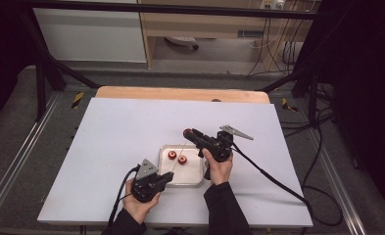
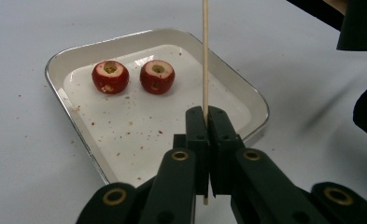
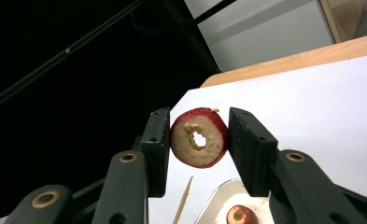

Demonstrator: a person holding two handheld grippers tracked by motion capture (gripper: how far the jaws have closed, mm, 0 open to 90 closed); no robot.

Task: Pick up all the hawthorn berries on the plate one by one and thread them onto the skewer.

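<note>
Left claw [image 2: 206, 116]: jaws together, clamped on the thin pale wooden skewer [image 2: 204, 56] near its lower end; the stick rises upright over the near-right part of the shallow white rectangular metal tray [image 2: 74, 123]. Right claw [image 3: 199, 140]: clamped on a small red cored fruit with a pale cut face and a hole through its centre [image 3: 199, 143], held raised above the white desk [image 1: 121, 142] just beyond the tray's far right corner. Two further red cored fruits [image 2: 133, 76] sit side by side, near but apart, in the tray's far-left part, among scattered crumbs. The tray lies toward the desk's near edge, right of centre.

Handling judgement: the held fruit appears light, soft and easily crushed; grip belongs on its red flanks, leaving the hole free. The skewer appears light, stiff but snappable; a low hold leaves its tip liable to wander, so alignment with the hole calls for care.
</note>
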